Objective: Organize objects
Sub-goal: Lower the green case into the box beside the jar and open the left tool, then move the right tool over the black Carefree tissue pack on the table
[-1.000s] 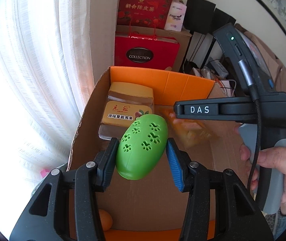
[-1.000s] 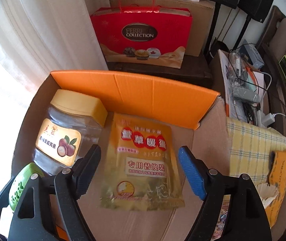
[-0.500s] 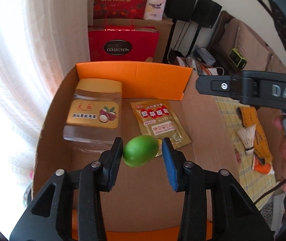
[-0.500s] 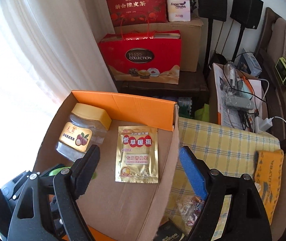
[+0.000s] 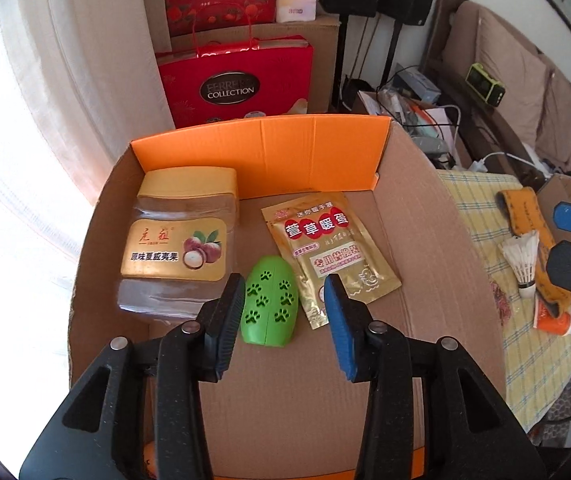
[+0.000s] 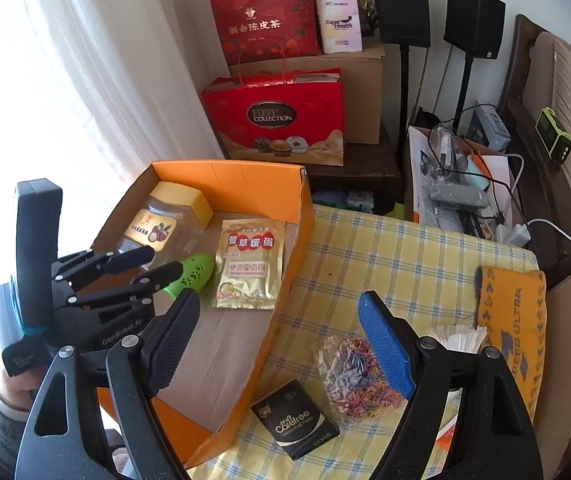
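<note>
left claw (image 5: pixel 283 312) is over the cardboard box (image 5: pixel 417 216), jaws apart and just opening wider, and the green paw-print egg (image 5: pixel 271 302) lies on the box floor between them. there is a clear gap on the blue-pad side; on the black-pad side i cannot tell if it touches. from the right wrist view the egg (image 6: pixel 196 270) sits loose on the cardboard, past the left claw's (image 6: pixel 153 266) dark fingertips.

inside the box, the clear nut jar (image 5: pixel 177 248) with the yellow lid lies on its side along the left wall, just beside the egg. the gold foil pouch (image 5: pixel 329 252) lies flat on the other side, its lower corner next to the egg. the far wall of the box is orange.

right claw (image 6: pixel 273 340) hangs wide apart, nothing between the pads, above the checked yellow cloth (image 6: pixel 397 260) outside the box. under it: a clear bag of coloured rubber bands (image 6: pixel 349 376) and a black carefree packet (image 6: pixel 295 426), lying near each other. a white shuttlecock (image 6: pixel 455 338) sits by the blue pad, beside an orange knit band (image 6: pixel 513 320). a sleeve and hand (image 6: pixel 5 392) show at the lower left holding the left tool.
</note>
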